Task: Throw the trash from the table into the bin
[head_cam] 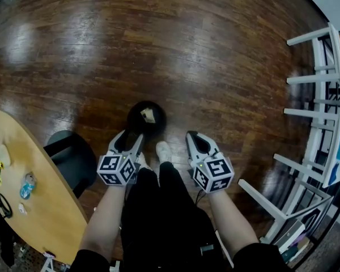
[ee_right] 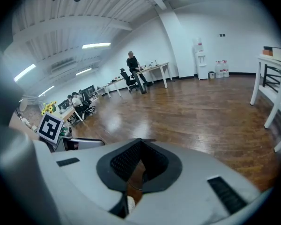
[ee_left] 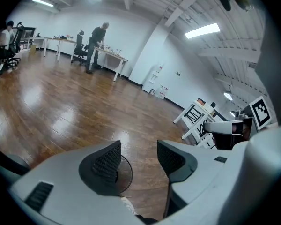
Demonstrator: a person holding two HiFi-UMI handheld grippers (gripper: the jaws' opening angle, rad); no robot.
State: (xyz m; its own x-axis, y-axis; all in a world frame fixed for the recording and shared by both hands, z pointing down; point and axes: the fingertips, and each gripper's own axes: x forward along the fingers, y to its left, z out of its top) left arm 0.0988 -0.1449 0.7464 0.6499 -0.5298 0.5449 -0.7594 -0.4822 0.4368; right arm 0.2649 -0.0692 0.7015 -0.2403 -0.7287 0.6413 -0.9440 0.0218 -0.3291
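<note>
Looks like the drop step, judged done or nearly so: standing on the wooden floor with the left tongs (head_cam: 131, 136) spread wide just above the black bin (head_cam: 134, 110), nothing between the pads, and a pale scrap (head_cam: 148, 115) lying inside the bin. Holding the right tongs (head_cam: 191, 137) pressed together and empty, near the bin's other side. Next, probably: turn back to the worktop (head_cam: 51, 208) at the left, pinch the blue-and-clear crumpled plastic (head_cam: 27, 186) near its edge, and carry it to the bin without snagging the black chair (head_cam: 73, 157) between. Found no brand, label or readable writing; only black-and-white square patterns on the cubes (head_cam: 118, 170).
</note>
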